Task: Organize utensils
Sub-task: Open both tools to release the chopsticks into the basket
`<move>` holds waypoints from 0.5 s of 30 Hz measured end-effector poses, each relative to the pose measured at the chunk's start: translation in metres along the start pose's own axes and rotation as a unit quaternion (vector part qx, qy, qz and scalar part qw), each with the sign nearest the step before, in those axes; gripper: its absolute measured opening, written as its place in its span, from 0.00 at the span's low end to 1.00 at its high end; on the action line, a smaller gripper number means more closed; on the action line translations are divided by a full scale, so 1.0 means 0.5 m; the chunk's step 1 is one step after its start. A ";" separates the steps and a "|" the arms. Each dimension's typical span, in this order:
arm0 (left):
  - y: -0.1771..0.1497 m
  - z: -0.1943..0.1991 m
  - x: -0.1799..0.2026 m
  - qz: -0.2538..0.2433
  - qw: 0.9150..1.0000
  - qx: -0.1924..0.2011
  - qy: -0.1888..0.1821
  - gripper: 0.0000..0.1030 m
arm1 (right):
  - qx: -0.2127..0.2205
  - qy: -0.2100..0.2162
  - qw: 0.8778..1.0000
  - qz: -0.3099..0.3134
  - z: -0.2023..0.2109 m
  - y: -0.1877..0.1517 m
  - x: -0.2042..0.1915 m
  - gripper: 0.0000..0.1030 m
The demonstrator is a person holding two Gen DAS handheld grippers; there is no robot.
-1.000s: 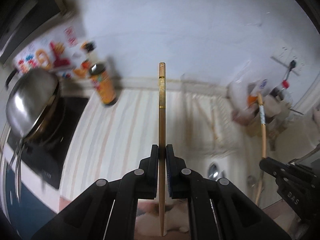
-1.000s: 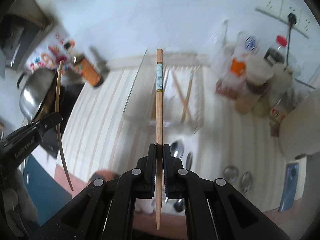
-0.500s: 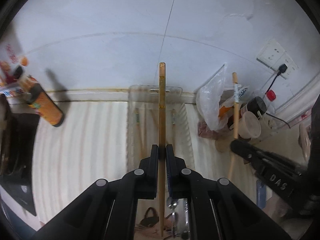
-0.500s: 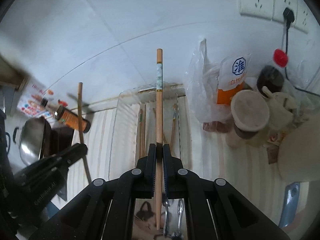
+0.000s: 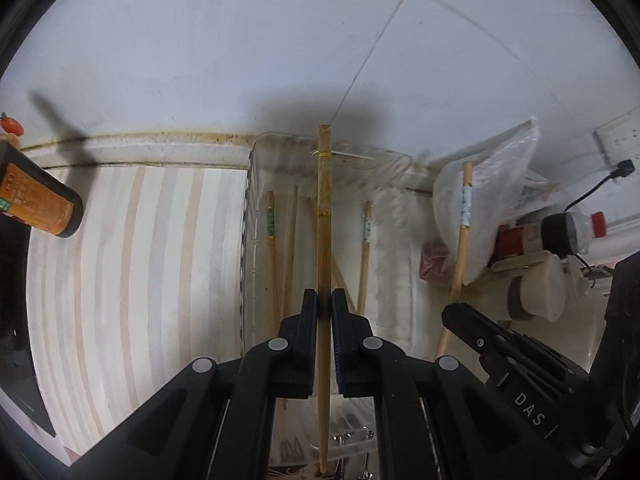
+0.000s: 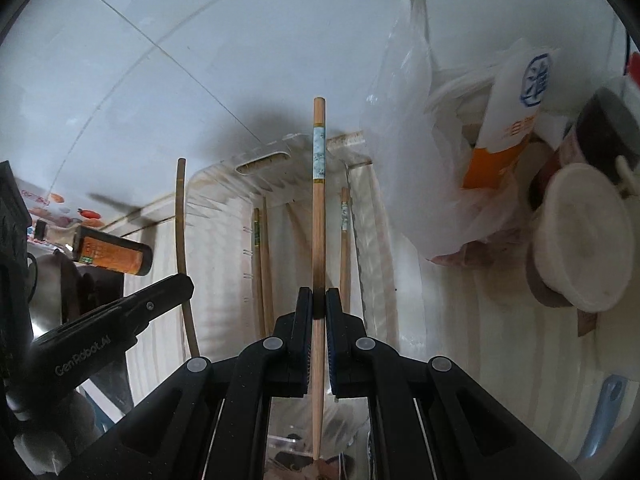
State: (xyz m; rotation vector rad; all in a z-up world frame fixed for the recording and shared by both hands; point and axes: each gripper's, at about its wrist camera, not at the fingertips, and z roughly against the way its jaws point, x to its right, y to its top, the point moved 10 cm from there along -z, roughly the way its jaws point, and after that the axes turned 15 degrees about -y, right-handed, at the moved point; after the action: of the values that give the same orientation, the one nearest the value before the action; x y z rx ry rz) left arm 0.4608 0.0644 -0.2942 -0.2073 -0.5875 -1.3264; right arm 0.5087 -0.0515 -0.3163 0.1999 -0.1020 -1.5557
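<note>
My left gripper (image 5: 324, 304) is shut on a brown chopstick with gold bands (image 5: 323, 208), held lengthwise over a clear plastic tray (image 5: 250, 184). Several chopsticks (image 5: 272, 236) lie in the tray. My right gripper (image 6: 319, 304) is shut on a light wooden chopstick with a pale blue patterned band (image 6: 318, 220), also held above the tray (image 6: 224, 184). The right gripper (image 5: 460, 316) and its chopstick (image 5: 462, 232) show at the right of the left wrist view. The left gripper (image 6: 180, 284) and its chopstick (image 6: 181, 216) show at the left of the right wrist view.
The tray stands on a striped counter (image 5: 132, 264) against a white tiled wall. An orange-labelled bottle (image 5: 36, 204) stands to the left. A plastic bag (image 5: 492, 184), jars and a lidded cup (image 6: 580, 240) crowd the right. A blue handle (image 6: 604, 412) lies at the lower right.
Both grippers have swung from the stove side to the tray and moved closer to it, each still holding its chopstick. The pan and stove have left the left wrist view.
</note>
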 end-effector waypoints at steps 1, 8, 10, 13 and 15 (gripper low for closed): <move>0.001 -0.006 -0.002 0.003 1.000 -0.006 -0.001 0.05 | -0.005 -0.002 1.000 0.007 -0.010 0.000 -0.006 0.06; -0.004 0.008 -0.019 0.019 1.000 -0.006 0.010 0.08 | -0.027 0.000 1.000 0.014 -0.042 -0.005 -0.021 0.15; -0.006 0.027 -0.027 0.009 0.999 0.009 0.031 0.15 | -0.017 -0.009 1.000 0.012 -0.035 -0.011 -0.010 0.16; -0.013 0.051 -0.040 -0.008 0.998 0.032 0.060 0.31 | -0.005 -0.021 1.000 0.014 -0.021 -0.021 -0.001 0.21; -0.022 0.064 -0.047 -0.019 0.996 0.046 0.080 0.51 | 0.009 -0.037 0.999 0.020 -0.008 -0.035 0.012 0.27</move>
State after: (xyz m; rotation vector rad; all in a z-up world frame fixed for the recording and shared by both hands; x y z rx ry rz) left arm 0.4385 0.0966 -0.2816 -0.0144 -0.5178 -1.3352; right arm 0.4925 -0.0572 -0.3238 0.1531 -0.1776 -1.5221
